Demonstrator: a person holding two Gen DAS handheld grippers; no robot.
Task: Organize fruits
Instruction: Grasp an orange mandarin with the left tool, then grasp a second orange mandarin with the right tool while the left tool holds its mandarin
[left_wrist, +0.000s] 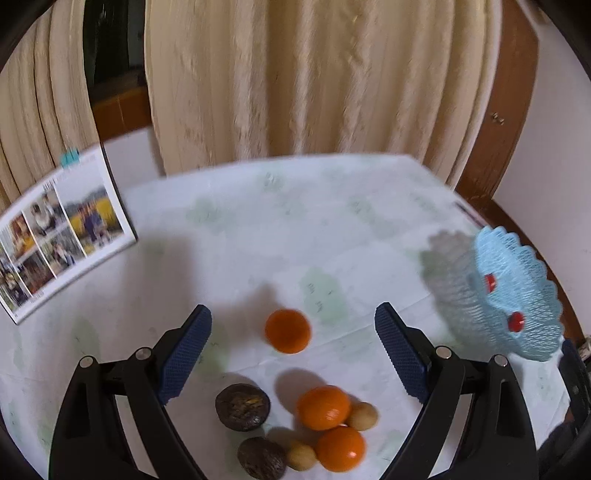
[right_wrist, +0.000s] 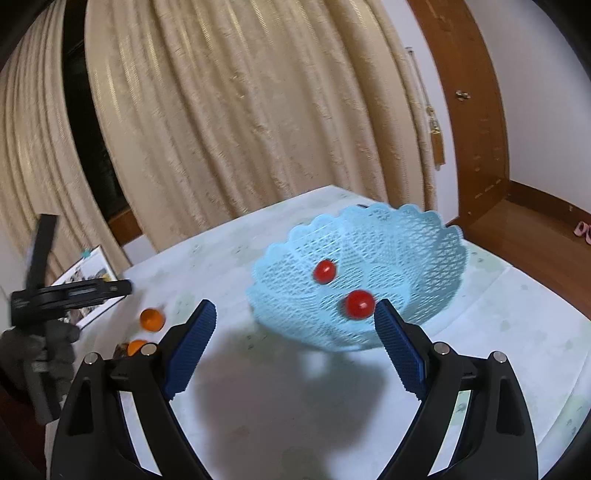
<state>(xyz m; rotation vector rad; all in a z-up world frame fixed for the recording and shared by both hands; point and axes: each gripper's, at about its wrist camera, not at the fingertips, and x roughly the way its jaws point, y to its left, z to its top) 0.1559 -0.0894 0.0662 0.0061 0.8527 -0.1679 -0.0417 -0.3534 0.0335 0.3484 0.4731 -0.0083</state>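
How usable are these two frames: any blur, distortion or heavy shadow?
Left wrist view: motion blur smears the curtain and the basket; the oranges stay readable. Right wrist view: fisheye bends the door frame, and a dark shadow falls on the table below the basket.

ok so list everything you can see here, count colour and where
oranges: three, orange, on the table, one apart from the cluster
dark wrinkled fruits: two, brown, in the cluster
small round fruits: two, tan, beside the oranges
cherry tomatoes: two, red, in the basket
basket: one, light blue, on the table
photo sheet: one, propped at table's far left
tablecloth: one, white-green
curtain: cream, behind
left claw: open, above the fruit
right claw: open, near basket
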